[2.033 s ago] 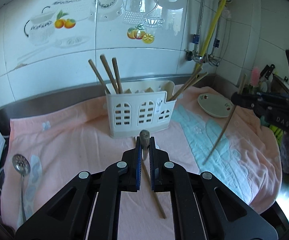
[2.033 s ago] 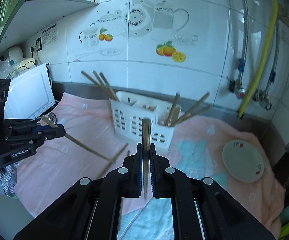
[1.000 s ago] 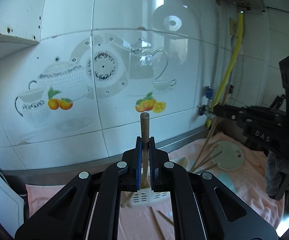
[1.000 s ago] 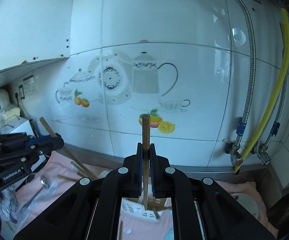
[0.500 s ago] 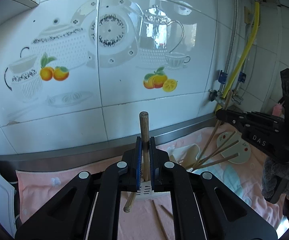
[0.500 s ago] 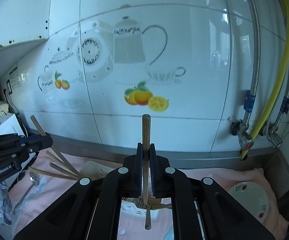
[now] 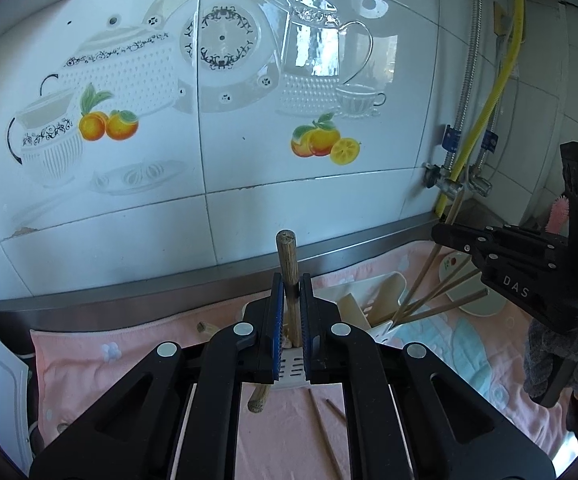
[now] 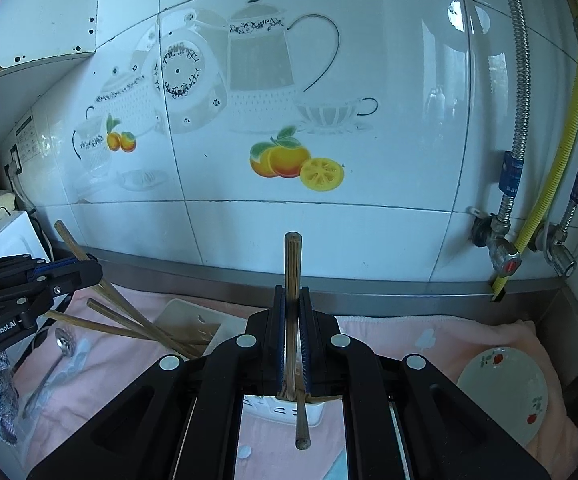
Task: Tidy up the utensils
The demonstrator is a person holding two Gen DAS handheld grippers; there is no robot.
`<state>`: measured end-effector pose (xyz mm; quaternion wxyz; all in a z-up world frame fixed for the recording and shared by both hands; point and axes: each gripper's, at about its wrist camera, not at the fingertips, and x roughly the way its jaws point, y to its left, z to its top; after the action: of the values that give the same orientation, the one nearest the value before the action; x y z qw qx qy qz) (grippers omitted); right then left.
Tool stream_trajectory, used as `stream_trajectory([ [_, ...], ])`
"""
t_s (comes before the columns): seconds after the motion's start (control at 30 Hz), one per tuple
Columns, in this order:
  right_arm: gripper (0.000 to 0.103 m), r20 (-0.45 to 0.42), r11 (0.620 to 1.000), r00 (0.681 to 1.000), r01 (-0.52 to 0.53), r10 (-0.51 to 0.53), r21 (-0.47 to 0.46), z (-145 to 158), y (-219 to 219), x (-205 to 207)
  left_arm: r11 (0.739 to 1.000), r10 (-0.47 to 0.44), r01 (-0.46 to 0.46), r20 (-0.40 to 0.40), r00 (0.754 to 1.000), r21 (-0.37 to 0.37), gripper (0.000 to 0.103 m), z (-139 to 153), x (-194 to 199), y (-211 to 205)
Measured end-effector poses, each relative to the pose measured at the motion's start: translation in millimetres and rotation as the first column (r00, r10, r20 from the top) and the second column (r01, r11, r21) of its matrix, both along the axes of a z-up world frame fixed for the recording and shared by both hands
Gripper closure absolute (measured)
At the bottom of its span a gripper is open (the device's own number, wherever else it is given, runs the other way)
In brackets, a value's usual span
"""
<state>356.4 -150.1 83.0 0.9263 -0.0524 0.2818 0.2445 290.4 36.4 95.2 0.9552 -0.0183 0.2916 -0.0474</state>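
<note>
Left hand-held gripper (image 7: 290, 280) is clamped tight on a wooden stick (image 7: 289, 264), upright above the white utensil holder (image 7: 385, 304). At its three o'clock, the right hand-held gripper (image 8: 292, 292) pinches a chopstick (image 8: 292, 264) over the same holder.

Materials and finish, kitchen counter

Glossy glazed wall tiles (image 7: 249, 208) are noted; pink terry cloth (image 8: 449, 340) appears matt and soft; chopsticks (image 8: 292, 280) are of matt grained wood; the holder (image 8: 193, 320) is smooth white plastic; hoses (image 8: 517, 80) are braided metal.
</note>
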Motion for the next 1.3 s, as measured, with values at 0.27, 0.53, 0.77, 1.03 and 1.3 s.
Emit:
stream_trajectory([
  [0.27, 0.088, 0.012, 1.0, 1.0, 0.016, -0.016, 0.012, 7, -8, -5, 1.0, 0.006, -0.006, 0.01, 1.0, 0.003, 0.083, 2, -8, 1],
  [0.53, 0.073, 0.092, 1.0, 0.996, 0.015, -0.016, 0.011, 26, -22, -39, 1.0, 0.008, -0.008, 0.042, 0.999, 0.004, 0.068, 7, -35, 0],
  [0.77, 0.057, 0.134, 1.0, 0.991, 0.005, -0.007, 0.015, 29, -35, -83, 1.0, 0.012, -0.013, 0.092, 0.996, 0.007, 0.048, 10, -76, -4],
  [1.03, 0.047, 0.12, 1.0, 0.993, 0.009, -0.01, 0.01, 8, -48, -127, 0.999, 0.025, -0.029, 0.113, 0.993, 0.034, 0.028, -8, -119, -9],
  [1.3, 0.038, 0.094, 1.0, 0.996, 0.009, -0.008, -0.014, -25, -56, -159, 0.998, 0.037, -0.042, 0.12, 0.992, 0.042, 0.013, -32, -152, -13],
])
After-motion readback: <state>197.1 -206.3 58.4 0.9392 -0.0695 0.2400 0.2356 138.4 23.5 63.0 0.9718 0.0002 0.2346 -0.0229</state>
